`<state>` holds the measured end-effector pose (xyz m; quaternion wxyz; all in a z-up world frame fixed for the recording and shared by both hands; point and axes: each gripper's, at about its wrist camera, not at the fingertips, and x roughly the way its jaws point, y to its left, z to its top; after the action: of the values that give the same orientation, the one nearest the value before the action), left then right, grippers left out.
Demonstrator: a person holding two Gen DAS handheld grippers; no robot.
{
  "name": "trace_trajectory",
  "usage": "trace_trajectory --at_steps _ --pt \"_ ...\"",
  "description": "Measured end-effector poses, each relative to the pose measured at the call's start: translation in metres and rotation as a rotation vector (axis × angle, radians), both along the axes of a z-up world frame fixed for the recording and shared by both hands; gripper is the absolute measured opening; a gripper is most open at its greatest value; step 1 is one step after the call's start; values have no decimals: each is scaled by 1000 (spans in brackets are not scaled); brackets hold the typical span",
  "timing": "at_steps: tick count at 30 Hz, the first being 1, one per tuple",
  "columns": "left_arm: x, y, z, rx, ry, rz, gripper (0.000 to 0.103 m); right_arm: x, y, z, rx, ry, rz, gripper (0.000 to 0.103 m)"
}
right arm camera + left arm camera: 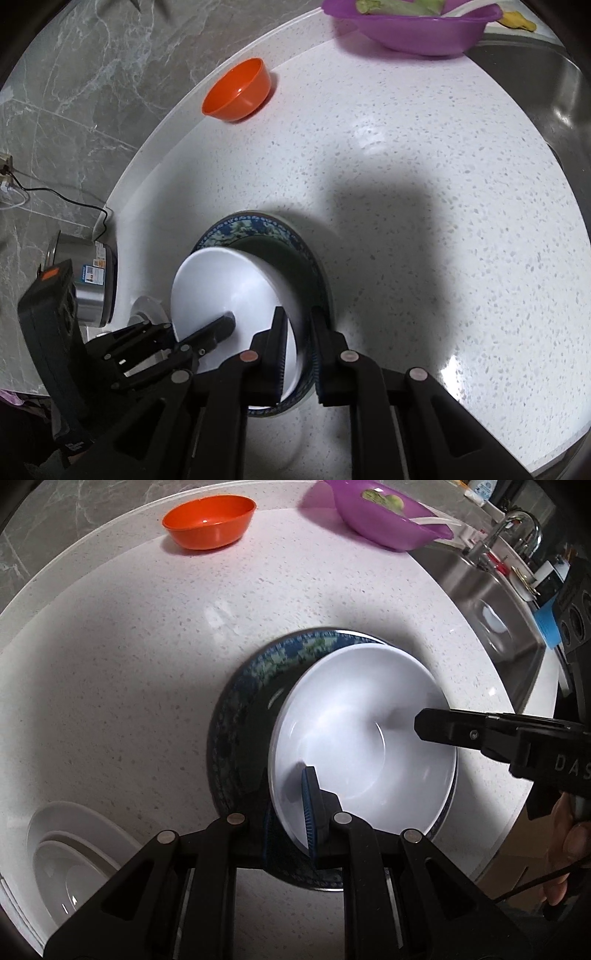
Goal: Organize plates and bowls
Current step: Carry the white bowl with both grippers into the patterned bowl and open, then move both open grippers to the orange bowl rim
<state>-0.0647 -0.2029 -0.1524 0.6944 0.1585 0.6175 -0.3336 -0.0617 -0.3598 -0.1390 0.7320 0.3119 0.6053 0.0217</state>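
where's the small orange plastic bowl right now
The small orange plastic bowl sits alone at the far edge of the white speckled counter, left of the purple plastic basin in both wrist views.

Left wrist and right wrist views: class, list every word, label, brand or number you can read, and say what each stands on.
"DAS": white letters on the black body of the right gripper, cut off at the picture's edge.
Blue and white sticker on the round steel appliance: print too small to read.
Labels on the small containers behind the steel sink: blurred, unreadable.
Orange patch on the black body of the left gripper: no text visible.
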Motion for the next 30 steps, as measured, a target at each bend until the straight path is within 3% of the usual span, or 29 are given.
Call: trace_trajectory --at_steps 12,15,17,19,24,27,29,30 --pt "4 -2 3 -20 5 18 21 17 16 3 -158 3 133 8" --pt "2 -3 7 -50 9 12 37 19 18 3 -174 9 149 8" --pt "0 -6 14 -73 2 -5 65 20 18 2 -176 11 151 8" --pt "0 -8 19 -92 -1 -13 77 19 18 3 -179 14 152 8" --pt "6 -3 29 -123 17 9 80 20 20 3 -169 18 144 10" --pt "11 5 37 -144 26 27 85 23 16 4 -138 10 129 17" --pt "18 13 46 -158 33 40 96 21 11 10 -102 -7 97 28" --pt "21 17 49 -164 36 47 97 20 9 13 -92 -14 85 32"
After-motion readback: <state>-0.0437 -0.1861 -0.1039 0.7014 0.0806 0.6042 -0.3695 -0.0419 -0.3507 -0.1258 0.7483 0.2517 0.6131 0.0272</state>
